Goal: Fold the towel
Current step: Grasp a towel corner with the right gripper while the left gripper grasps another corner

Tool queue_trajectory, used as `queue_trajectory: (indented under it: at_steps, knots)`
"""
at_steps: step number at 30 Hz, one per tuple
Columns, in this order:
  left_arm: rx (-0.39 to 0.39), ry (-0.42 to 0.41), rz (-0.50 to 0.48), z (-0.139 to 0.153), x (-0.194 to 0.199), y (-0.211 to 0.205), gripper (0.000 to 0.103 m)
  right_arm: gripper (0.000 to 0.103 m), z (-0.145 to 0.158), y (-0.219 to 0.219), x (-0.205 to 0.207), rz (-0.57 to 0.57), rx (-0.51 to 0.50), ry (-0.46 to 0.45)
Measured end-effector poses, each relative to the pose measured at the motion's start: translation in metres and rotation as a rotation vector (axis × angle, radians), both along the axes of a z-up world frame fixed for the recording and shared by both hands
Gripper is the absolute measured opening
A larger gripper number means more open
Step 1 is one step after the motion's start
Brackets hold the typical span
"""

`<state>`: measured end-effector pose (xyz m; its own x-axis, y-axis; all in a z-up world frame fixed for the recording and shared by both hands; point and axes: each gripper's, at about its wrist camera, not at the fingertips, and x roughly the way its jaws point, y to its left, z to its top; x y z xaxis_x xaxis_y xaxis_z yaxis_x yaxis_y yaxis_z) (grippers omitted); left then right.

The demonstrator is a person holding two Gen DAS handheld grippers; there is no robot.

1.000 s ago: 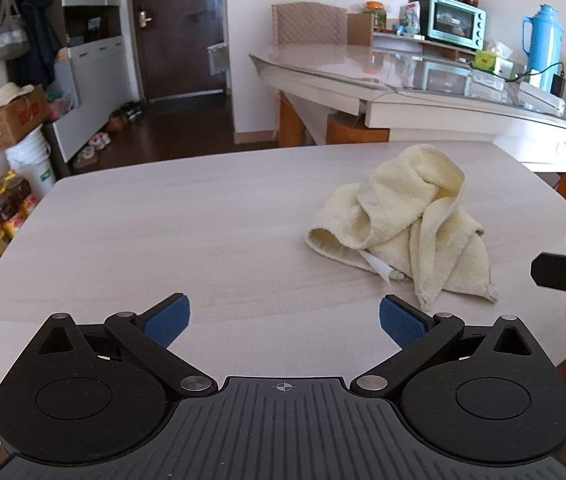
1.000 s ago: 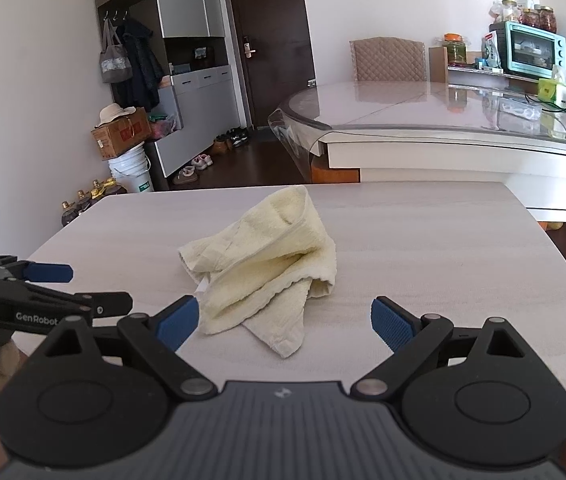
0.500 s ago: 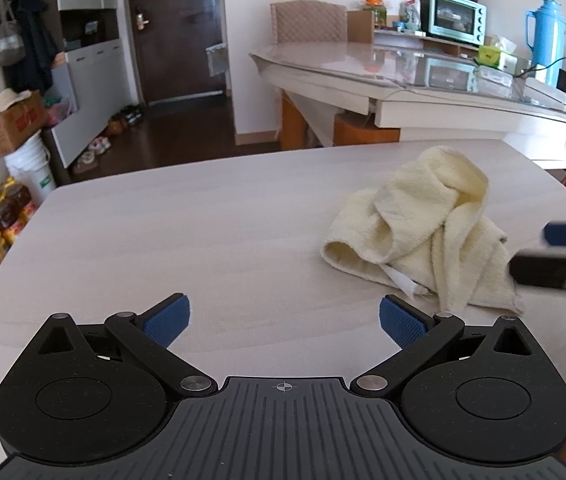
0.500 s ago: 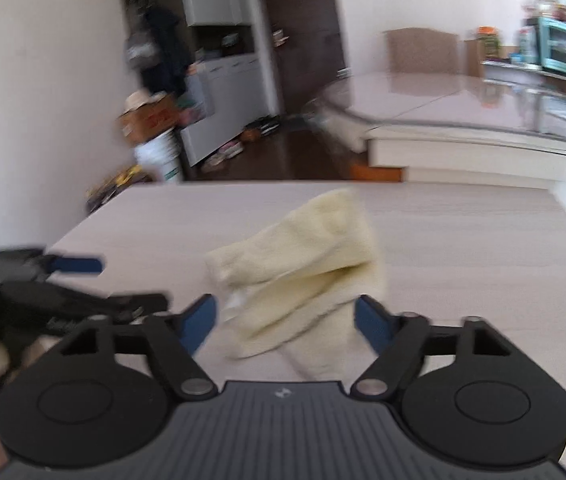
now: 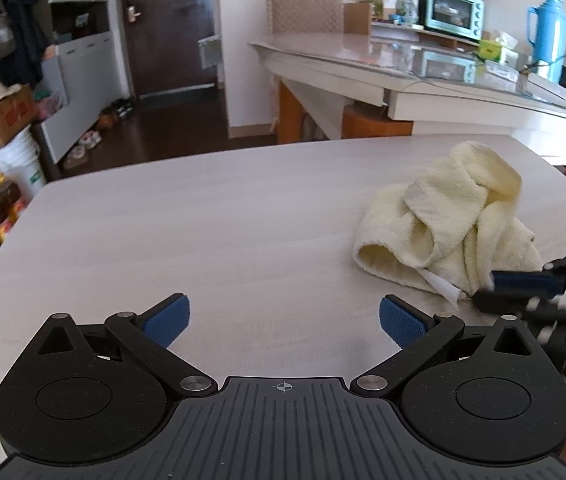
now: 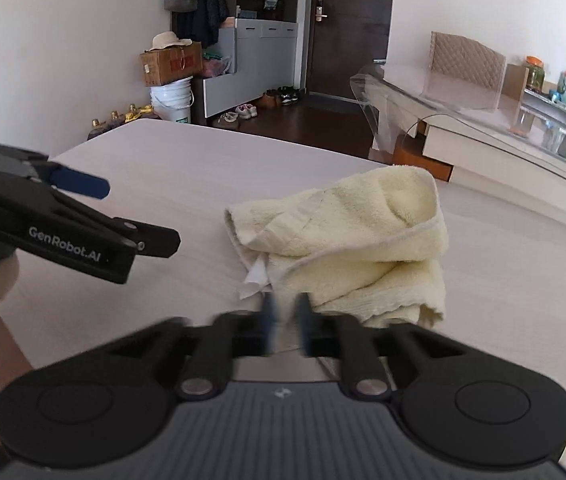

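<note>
Pale wood table [image 5: 187, 240] fills most of what I see, with a crumpled yellow towel [image 6: 355, 248] lying in a heap on it. From the towel, my left gripper [image 5: 285, 318] waits off to the left side, fingers wide apart, holding nothing. My right gripper [image 6: 286, 322] is right at the near edge of the towel, beside its little white tag [image 6: 254, 278]. Its fingers are blurry and almost together. I cannot tell if they have hold of the cloth. I think I am at the first step: grabbing an edge so I can pull the heap flat. Next I would need my left gripper to go to the towel and pinch another corner.
</note>
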<state>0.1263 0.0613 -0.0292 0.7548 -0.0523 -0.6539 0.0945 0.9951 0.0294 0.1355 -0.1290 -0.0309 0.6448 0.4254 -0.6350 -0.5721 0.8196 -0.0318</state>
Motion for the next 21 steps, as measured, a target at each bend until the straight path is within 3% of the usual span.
queue_trajectory:
  at_steps: [15, 19, 21]
  knots:
    - [-0.010, -0.022, -0.296, 0.008, 0.031, -0.035, 0.102, 0.007, 0.091, -0.088, 0.004, -0.140, 0.149, -0.167]
    - [-0.028, -0.012, -0.356, 0.009, 0.046, -0.046, 0.096, 0.007, 0.099, -0.098, 0.008, -0.149, 0.156, -0.178]
    - [-0.037, -0.007, -0.386, 0.009, 0.054, -0.052, 0.086, 0.007, 0.100, -0.101, 0.009, -0.152, 0.153, -0.179]
